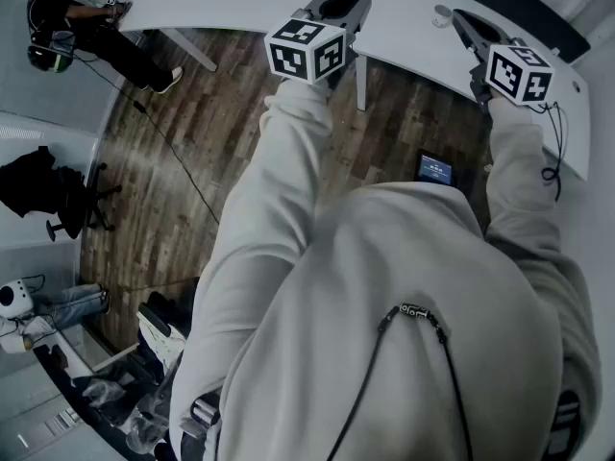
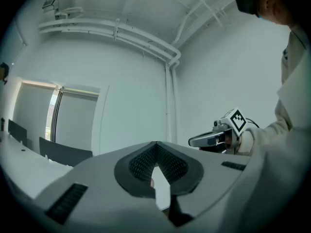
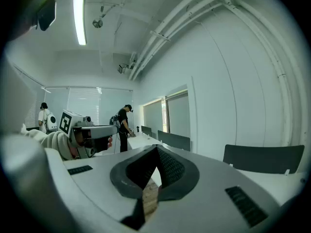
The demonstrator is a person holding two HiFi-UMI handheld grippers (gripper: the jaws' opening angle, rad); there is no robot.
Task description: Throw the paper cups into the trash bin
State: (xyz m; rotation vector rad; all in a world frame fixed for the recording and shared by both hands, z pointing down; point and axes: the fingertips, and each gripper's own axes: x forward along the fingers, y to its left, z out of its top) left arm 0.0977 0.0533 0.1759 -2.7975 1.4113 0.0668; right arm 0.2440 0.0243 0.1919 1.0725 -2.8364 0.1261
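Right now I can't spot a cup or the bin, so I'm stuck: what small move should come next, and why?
Probably tip the left tool and right tool down toward the white table to find a cup: both are shut, empty and aimed at walls, and no cup or bin shows anywhere.

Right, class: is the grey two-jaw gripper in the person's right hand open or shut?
Shut. In its own view, the grey right gripper shows its ribbed tips touching, with nothing between them.
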